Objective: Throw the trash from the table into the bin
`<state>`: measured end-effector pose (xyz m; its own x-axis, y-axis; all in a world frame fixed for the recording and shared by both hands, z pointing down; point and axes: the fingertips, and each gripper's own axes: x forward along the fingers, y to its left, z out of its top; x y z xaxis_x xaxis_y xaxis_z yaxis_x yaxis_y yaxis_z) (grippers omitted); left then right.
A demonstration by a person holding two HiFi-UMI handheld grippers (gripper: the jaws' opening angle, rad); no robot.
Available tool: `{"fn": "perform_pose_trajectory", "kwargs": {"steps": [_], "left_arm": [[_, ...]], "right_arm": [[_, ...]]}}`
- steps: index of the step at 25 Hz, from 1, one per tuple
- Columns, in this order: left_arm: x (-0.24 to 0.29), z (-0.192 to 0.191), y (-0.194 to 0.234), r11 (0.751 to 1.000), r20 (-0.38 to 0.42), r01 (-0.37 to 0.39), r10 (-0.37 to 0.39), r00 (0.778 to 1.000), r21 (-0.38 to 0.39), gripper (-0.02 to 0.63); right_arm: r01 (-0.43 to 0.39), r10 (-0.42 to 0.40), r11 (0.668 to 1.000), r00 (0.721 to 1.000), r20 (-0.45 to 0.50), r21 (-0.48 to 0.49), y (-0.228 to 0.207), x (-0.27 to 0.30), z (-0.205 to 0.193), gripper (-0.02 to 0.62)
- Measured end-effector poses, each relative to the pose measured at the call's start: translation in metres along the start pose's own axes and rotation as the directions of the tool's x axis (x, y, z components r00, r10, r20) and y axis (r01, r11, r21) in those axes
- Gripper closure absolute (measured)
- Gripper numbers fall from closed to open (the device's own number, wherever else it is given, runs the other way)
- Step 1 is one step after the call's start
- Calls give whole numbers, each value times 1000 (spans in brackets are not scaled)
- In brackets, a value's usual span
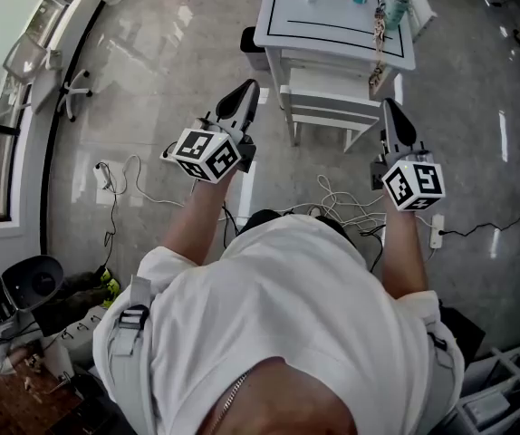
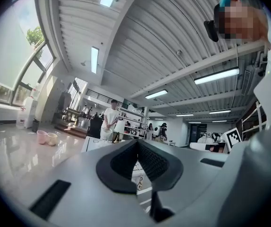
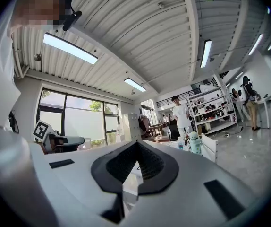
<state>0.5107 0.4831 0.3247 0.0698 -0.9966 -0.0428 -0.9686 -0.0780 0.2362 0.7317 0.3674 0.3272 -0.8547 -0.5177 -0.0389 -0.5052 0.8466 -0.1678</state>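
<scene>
White table point(image 1: 325, 18) stands ahead of two closed hand-held grippers point(image 1: 246, 91) point(image 1: 392, 109).

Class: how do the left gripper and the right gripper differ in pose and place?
In the head view the left gripper slants toward the upper right; the right gripper points almost straight up. The left gripper sits before the left corner of the white table, the right gripper before its right corner. Both are shut and hold nothing.
</scene>
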Motion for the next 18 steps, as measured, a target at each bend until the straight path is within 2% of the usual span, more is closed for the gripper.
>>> {"fn": "perform_pose_trajectory", "kwargs": {"steps": [11, 18], "left_arm": [[12, -3, 1, 997, 24, -74, 74, 997, -8, 595], [30, 8, 39, 998, 26, -63, 63, 998, -4, 595]], "right_arm": [[-82, 82, 997, 996, -21, 13, -11, 30, -5, 608], [-100, 100, 995, 994, -33, -10, 4, 80, -6, 609]]}}
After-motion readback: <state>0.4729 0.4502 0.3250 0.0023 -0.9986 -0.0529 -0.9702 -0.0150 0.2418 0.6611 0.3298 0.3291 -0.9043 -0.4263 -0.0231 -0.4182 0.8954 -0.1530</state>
